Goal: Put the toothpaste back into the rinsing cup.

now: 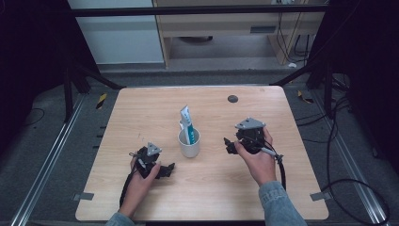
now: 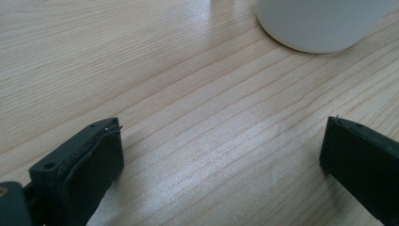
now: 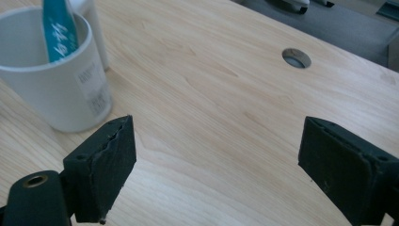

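A white mug [image 1: 189, 143] stands upright near the middle of the light wooden desk [image 1: 141, 108], and a toothpaste tube [image 1: 187, 123] in white and teal leans inside it, its top sticking out well above the rim and tilting toward the far left. In the right claw view the mug [image 3: 61, 89] sits at the upper left with the teal tube [image 3: 57, 30] poking up from it, and some small grey print shows on the mug's side.

The left claw [image 1: 165, 168] rests low over the desk on the near left of the mug, held in the person's left hand [image 1: 141, 176]. Its jaws are spread wide with only bare wood between them, so it is released. In the left claw view the bottom of the mug [image 2: 320, 23] lies just beyond the jaws, apart from them.

The right claw [image 1: 228, 145] hangs to the right of the mug, gripped by the person's right hand [image 1: 256, 160], which comes out of a denim sleeve [image 1: 277, 202]. Its tips point left toward the mug but are clear of it. Its jaws also stand wide apart, nothing between them but desk surface, so it too is released.

A small round grommet hole [image 1: 232, 98] sits in the desk on the far side, right of the mug; the right claw view shows it too [image 3: 296, 58], beyond the jaws.
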`<state>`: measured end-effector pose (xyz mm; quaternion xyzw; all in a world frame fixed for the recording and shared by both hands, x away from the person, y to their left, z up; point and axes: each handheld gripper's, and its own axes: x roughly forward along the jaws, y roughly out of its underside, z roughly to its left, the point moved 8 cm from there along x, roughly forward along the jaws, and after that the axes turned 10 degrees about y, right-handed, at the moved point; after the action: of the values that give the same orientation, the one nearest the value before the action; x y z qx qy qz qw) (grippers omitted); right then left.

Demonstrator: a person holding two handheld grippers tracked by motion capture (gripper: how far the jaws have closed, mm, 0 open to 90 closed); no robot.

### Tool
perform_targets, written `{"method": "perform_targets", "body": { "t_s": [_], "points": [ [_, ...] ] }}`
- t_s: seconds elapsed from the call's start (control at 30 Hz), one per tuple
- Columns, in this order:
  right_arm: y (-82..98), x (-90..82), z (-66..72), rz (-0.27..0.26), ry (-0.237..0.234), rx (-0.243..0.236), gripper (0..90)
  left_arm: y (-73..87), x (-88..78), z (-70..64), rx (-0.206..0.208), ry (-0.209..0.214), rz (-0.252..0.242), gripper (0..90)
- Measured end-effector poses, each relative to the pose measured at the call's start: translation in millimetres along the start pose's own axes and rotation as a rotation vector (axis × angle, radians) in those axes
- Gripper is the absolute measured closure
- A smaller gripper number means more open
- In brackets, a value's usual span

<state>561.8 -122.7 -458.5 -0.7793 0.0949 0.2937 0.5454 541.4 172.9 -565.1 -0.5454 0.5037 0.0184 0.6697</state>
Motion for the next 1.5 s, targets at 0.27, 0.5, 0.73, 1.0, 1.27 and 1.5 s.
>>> {"method": "perform_targets", "body": {
  "t_s": [0.27,0.5,0.73,1.0,1.27,1.5],
  "points": [
    [25.7,4.4,-20.7,0.021,0.027,0.009,13.5,0.0,0.0,0.0,0.0,0.0,0.0,0.0],
    [47.9,10.6,-32.3,0.051,0.041,0.029,13.0,0.0,0.0,0.0,0.0,0.0,0.0,0.0],
    [69.6,18.5,-39.6,0.089,0.044,0.079,12.0,0.0,0.0,0.0,0.0,0.0,0.0,0.0],
    [92.7,27.0,-44.8,0.128,0.046,0.125,11.7,0.0,0.0,0.0,0.0,0.0,0.0,0.0],
    [109.0,32.6,-59.5,0.128,0.073,0.217,12.0,0.0,0.0,0.0,0.0,0.0,0.0,0.0],
    [114.7,39.7,-63.1,0.138,0.087,0.241,11.7,0.0,0.0,0.0,0.001,0.0,0.0,0.0]
  ]
}}
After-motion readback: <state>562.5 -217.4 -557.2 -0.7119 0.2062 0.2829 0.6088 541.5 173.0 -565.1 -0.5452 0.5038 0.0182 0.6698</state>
